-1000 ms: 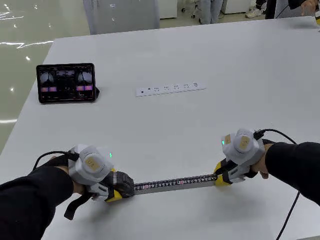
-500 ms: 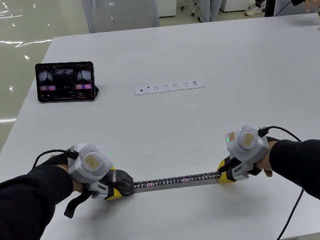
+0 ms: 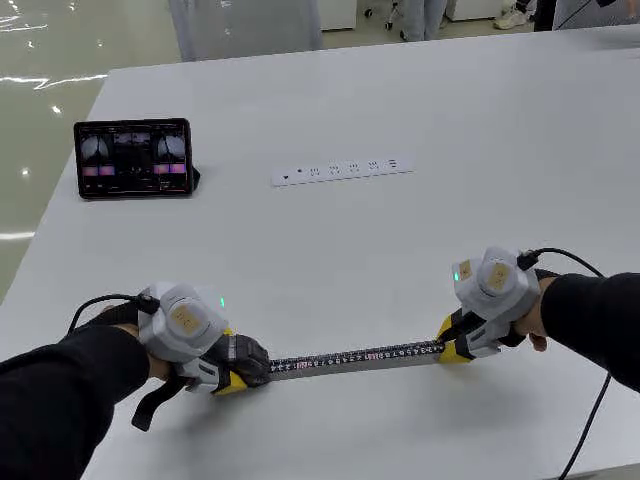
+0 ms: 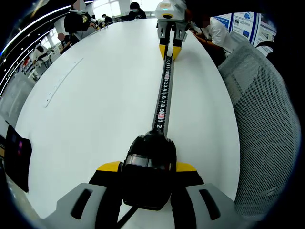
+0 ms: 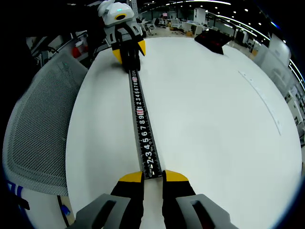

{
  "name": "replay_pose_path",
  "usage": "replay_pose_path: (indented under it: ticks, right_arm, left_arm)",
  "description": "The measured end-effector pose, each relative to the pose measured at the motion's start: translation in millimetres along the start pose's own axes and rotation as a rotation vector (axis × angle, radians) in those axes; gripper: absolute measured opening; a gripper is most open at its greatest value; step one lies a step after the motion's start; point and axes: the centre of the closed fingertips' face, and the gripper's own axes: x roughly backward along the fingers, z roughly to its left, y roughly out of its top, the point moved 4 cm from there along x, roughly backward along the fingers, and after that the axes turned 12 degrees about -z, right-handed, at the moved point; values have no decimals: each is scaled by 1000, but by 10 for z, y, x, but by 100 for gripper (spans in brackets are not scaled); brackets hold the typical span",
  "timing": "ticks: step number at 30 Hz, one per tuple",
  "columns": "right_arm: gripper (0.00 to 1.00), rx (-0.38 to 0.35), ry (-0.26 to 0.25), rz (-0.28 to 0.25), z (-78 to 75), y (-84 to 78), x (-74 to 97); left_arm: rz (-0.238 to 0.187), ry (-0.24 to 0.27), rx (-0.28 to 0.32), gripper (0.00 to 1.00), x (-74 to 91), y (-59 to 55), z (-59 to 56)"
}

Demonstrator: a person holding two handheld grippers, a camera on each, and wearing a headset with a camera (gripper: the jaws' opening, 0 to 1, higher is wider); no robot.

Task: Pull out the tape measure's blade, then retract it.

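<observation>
The tape measure (image 3: 245, 362) lies on the white bench (image 3: 420, 230), its black case clamped in the left hand-held gripper (image 4: 147, 167). Its blade (image 3: 355, 357) runs flat from the case to the right hand-held gripper (image 5: 152, 176), whose jaws pinch the blade's tip. Well beyond the case are a tablet (image 3: 133, 159) and a power strip (image 3: 342, 171), with glossy floor (image 3: 40, 120) past the bench's edge.

white table (image 3: 480, 150) with tablet (image 3: 132, 158), power strip (image 3: 343, 170), extended tape measure (image 3: 355, 357)

Grey, yellow-tipped left gripper (image 3: 238, 374), right gripper (image 3: 447, 347); black sleeves (image 3: 60, 395).
</observation>
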Motion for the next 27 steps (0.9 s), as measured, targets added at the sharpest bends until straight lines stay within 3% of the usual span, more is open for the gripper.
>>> replay_pose_path:
  ticks: [19, 27]
  right_arm:
    - [12, 82, 38, 66, 5, 22, -14]
    - [12, 74, 33, 53, 23, 22, -6]
  left_arm:
    - [-15, -12, -4, 35, -1, 7, 11]
    - [-11, -27, -30, 35, 11, 9, 12]
